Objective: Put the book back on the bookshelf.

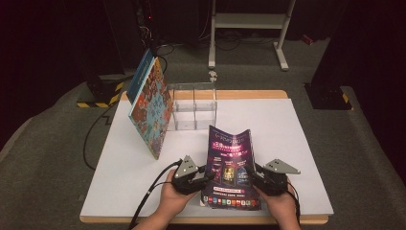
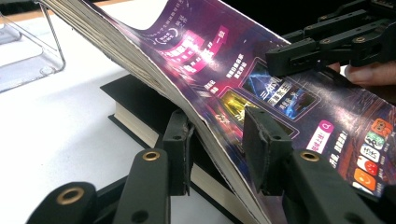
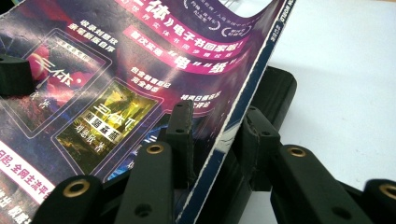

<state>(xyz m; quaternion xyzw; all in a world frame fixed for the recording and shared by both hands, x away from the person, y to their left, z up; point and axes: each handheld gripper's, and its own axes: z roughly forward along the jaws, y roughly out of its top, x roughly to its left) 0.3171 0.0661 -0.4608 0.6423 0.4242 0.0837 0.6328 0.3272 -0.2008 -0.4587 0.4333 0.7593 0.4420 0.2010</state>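
floor: grey carpet (image 1: 57, 143) | rear: white frame (image 1: 249, 21) | light: dim

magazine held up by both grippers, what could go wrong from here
The magazine is soft and already bows between the left gripper and right gripper; it could sag further or slip, since each grips just a side edge.

A black book lies right under it; a lowered edge might snag or shove it.

The clear stand and the leaning books sit close ahead, so a swing forward may knock them.
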